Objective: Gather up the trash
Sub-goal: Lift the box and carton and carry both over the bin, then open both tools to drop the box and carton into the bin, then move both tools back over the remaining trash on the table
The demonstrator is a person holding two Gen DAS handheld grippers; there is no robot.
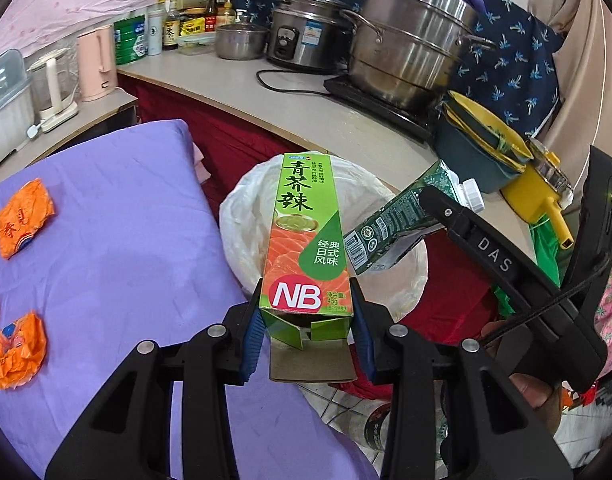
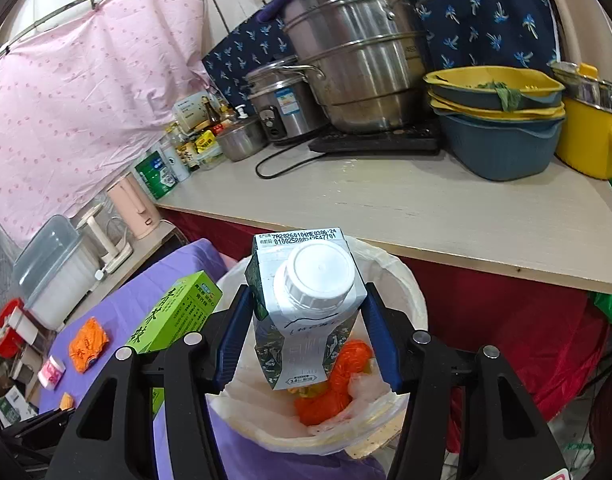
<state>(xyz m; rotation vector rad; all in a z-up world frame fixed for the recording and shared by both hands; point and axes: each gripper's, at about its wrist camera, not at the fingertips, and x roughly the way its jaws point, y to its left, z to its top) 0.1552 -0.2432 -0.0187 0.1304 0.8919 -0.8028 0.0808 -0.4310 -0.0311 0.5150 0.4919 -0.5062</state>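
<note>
The left gripper grips a green box by its open bottom end, the 2 blue pads pressed on its sides. The box stands nearly upright in the left wrist view, its top toward 12 o'clock, over the near rim of the bin. The bin is lined with a white bag and sits at the edge of a purple cloth, below a pale counter.

The right gripper clamps a carton with a white cap; its 2 pads bear on the carton's sides. In the right wrist view the carton hangs right above the bin's mouth, cap facing the camera. Inside the bin, at 6 o'clock from the carton, lies orange trash with some clear plastic.

From the left wrist view the carton shows at 3 o'clock of the box, tilted, just beside it but apart.

On the cloth, 2 crumpled orange wrappers lie at 9 o'clock of the box, well apart from the bin. A small pink-labelled tub lies on the cloth too, at 8 o'clock in the right wrist view.

On the counter stand a steel steamer, a rice cooker and stacked yellow and blue basins.
</note>
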